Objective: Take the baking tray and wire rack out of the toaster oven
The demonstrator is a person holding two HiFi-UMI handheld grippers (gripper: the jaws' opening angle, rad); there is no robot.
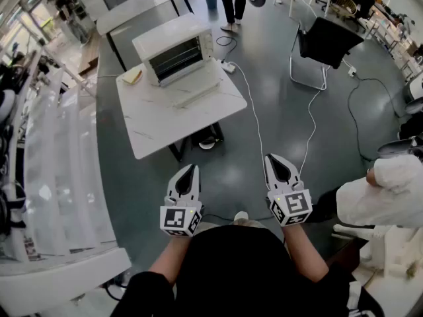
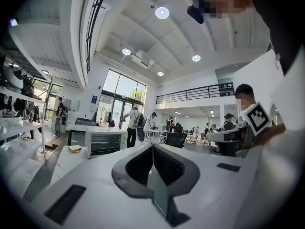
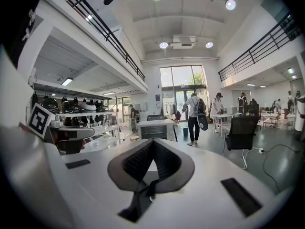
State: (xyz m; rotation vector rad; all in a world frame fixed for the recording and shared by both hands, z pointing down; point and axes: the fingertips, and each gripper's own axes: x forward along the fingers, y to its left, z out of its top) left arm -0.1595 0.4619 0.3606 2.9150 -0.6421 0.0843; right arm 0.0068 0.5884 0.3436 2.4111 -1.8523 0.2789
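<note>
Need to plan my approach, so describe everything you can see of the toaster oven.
The toaster oven is a white box, metal by its look, with a dark glass front through which rack bars show. Its door looks shut. It stands upright at the far end of a white marbled table, front toward the near end. A yellowish pad lies beside it, just apart. Only the table touches it.

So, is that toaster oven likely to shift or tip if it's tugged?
Probably not tip: the toaster oven looks wide, low and boxy. It may slide, since the table top looks smooth and glossy. If the white cable trailing beside it is its lead, that could snag.
</note>
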